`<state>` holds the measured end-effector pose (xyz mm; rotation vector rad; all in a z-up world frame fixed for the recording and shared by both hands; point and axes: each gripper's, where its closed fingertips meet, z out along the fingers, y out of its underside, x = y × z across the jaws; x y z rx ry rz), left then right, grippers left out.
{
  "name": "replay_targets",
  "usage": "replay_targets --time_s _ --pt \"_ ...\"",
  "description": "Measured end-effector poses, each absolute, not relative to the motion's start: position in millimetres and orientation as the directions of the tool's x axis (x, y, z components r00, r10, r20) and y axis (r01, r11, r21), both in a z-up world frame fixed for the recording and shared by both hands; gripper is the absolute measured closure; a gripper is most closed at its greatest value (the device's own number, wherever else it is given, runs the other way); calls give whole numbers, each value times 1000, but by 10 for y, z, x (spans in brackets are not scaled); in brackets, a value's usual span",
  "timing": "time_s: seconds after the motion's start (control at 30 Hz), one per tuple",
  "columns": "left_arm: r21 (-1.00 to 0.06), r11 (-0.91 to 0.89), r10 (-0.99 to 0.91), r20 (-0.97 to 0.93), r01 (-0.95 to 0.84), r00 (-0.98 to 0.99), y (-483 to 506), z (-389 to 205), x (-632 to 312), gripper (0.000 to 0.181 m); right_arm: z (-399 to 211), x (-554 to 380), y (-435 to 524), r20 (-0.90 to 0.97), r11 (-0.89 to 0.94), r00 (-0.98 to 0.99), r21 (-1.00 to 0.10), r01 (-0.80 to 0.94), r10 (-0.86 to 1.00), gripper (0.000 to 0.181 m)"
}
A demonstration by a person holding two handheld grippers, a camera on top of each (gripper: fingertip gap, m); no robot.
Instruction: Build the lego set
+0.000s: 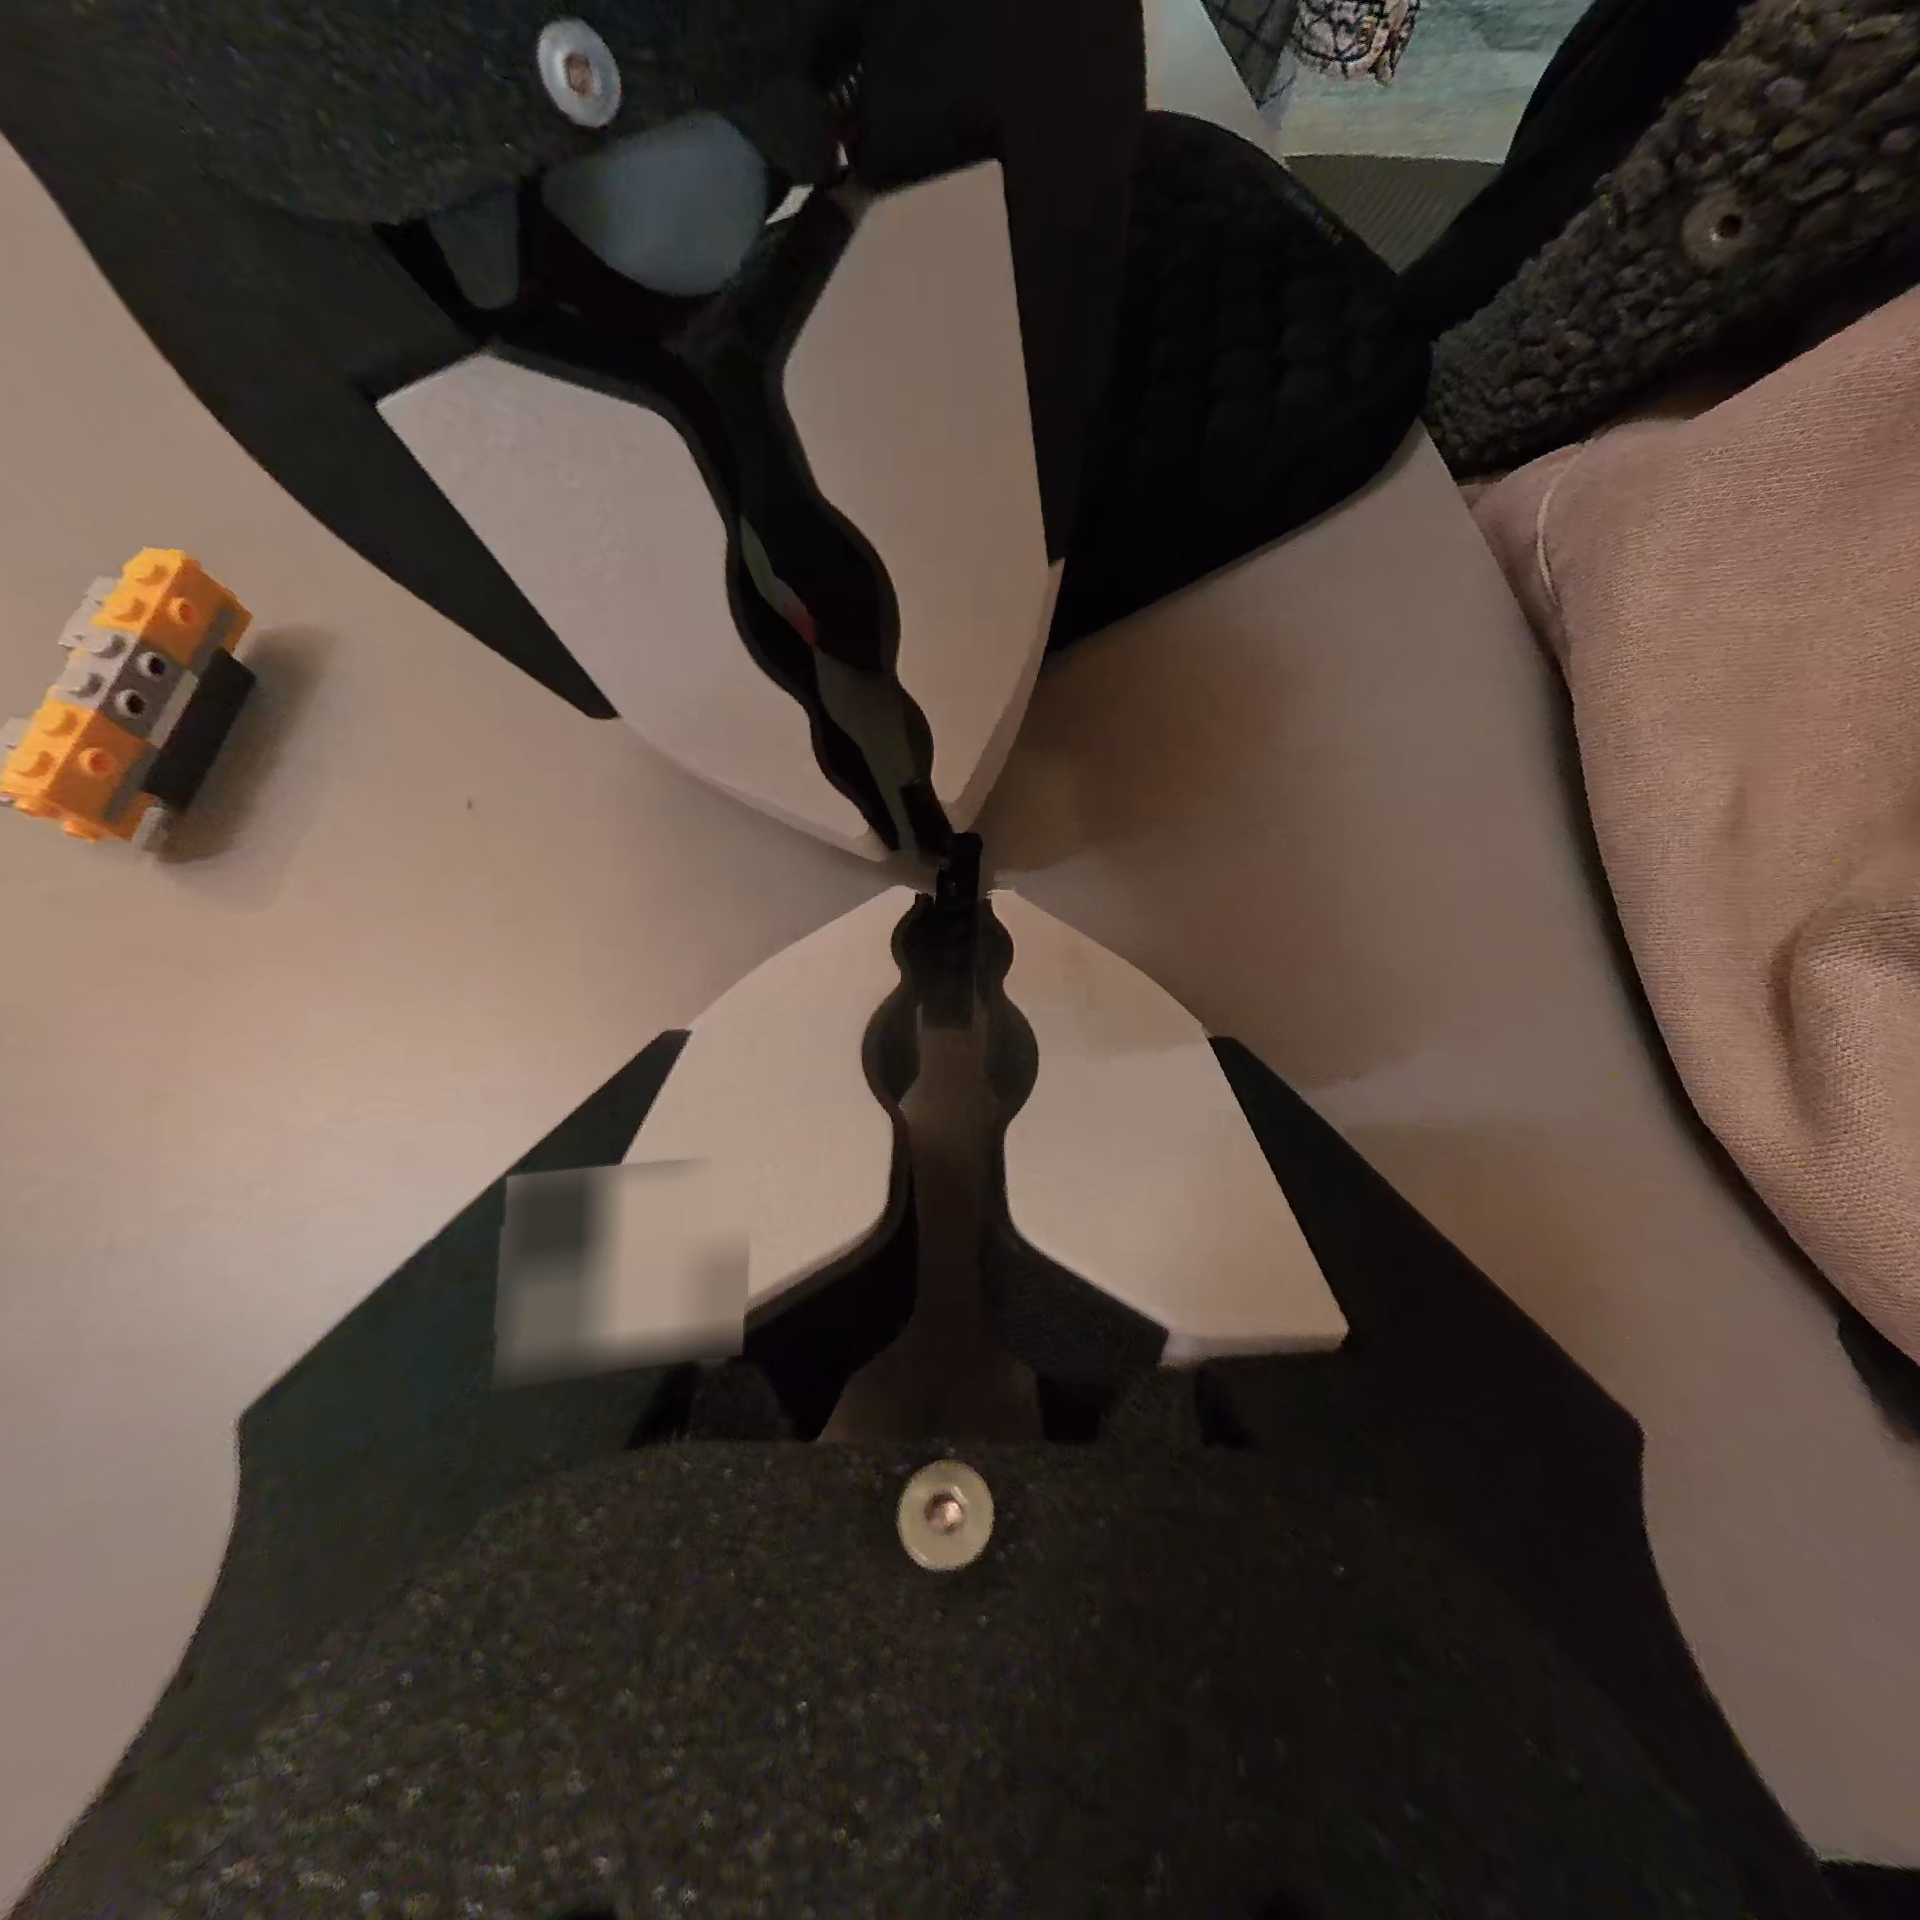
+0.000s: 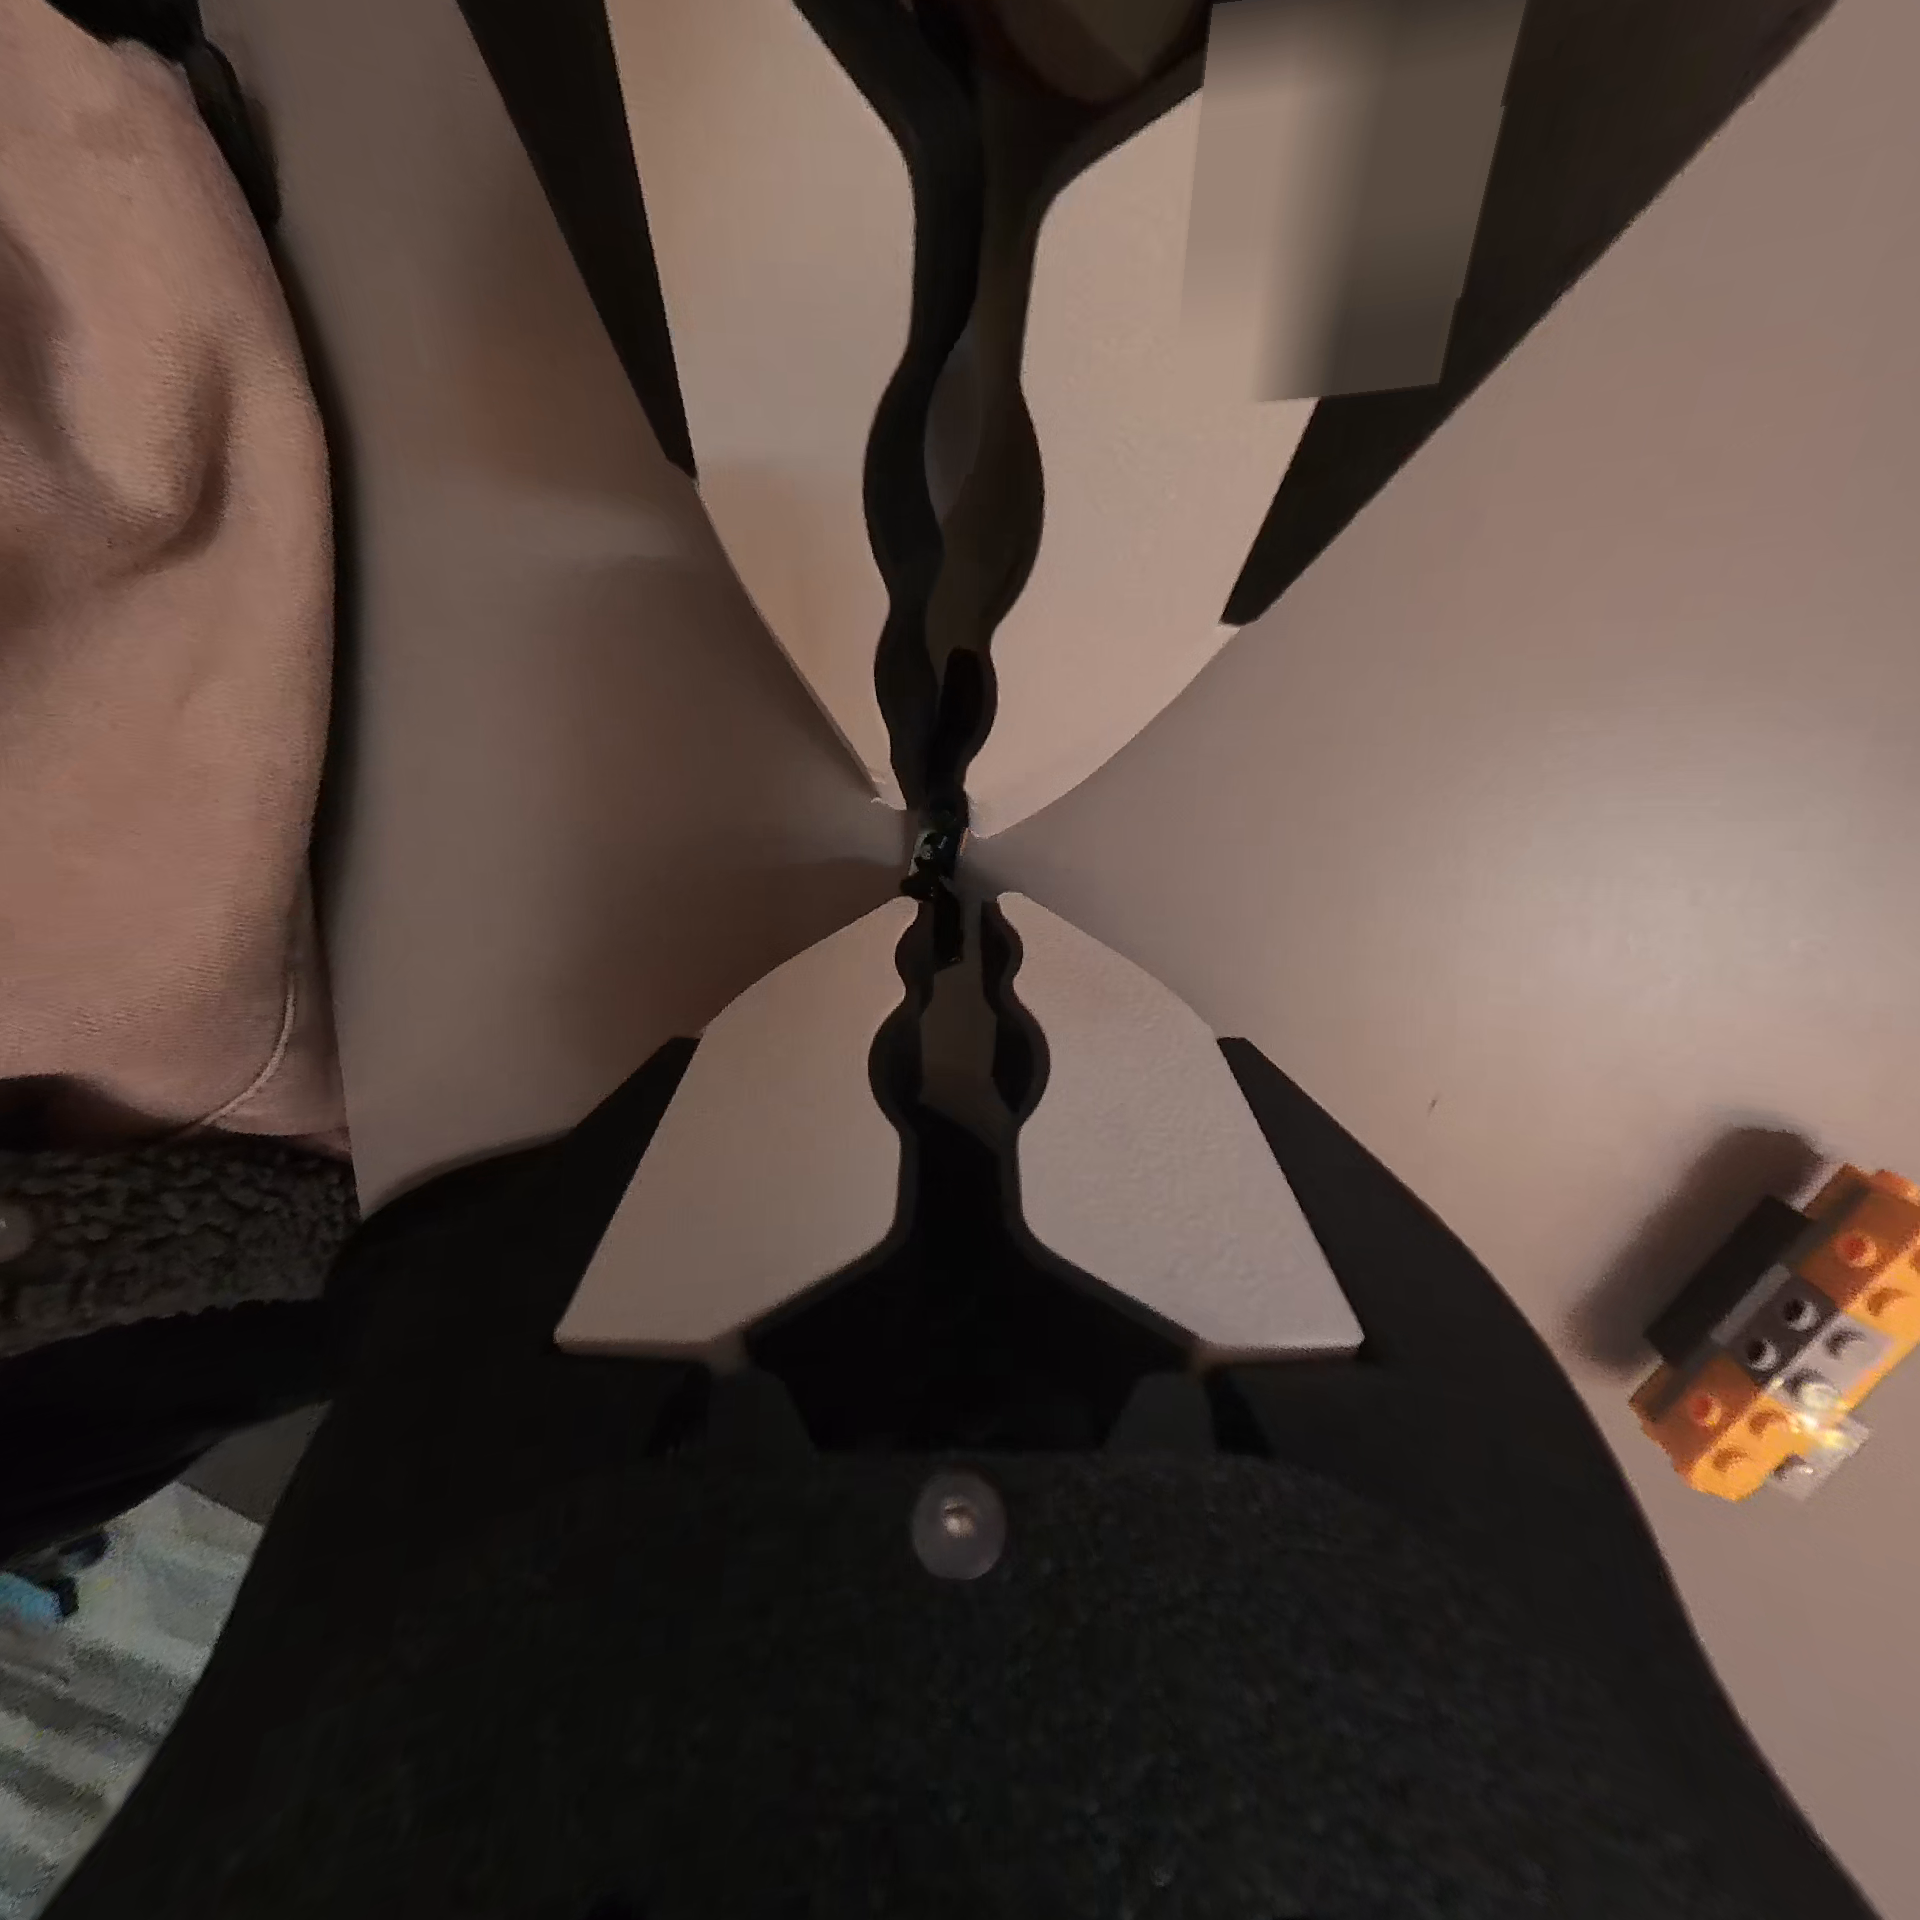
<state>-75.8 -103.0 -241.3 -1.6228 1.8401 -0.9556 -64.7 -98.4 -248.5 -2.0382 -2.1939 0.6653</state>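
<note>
Two grippers meet tip to tip above the worktop (image 1: 364, 1039), the left gripper (image 1: 951, 914) and the right gripper (image 2: 940, 914) each with jaws pinched together on the same small black piece (image 1: 958, 868). Off to the side, well apart from them, an orange, grey and black brick block (image 1: 120, 691) lies on the worktop, and a pink cushion (image 1: 1714, 779) borders the opposite edge.

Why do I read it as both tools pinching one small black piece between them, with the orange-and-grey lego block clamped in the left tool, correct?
Not quite: the orange-and-grey lego block lies loose on the table, off to the side, per the left wrist view. Both tools do meet tip to tip on the small black piece.
</note>
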Motion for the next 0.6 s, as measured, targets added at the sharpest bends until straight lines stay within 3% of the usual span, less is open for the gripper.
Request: replay_targets --time_s 0.33,0.6 --pt "-765 -3 -980 129 -644 -149 -1018 -2451 -785 173 -2386 -655 -951 -213 23 -130 -441 897 968 164" --pt "-759 -36 -979 159 -651 -130 -999 -2455 -796 173 -2284 -473 -970 -72 -31 -4 -477 878 997 159"
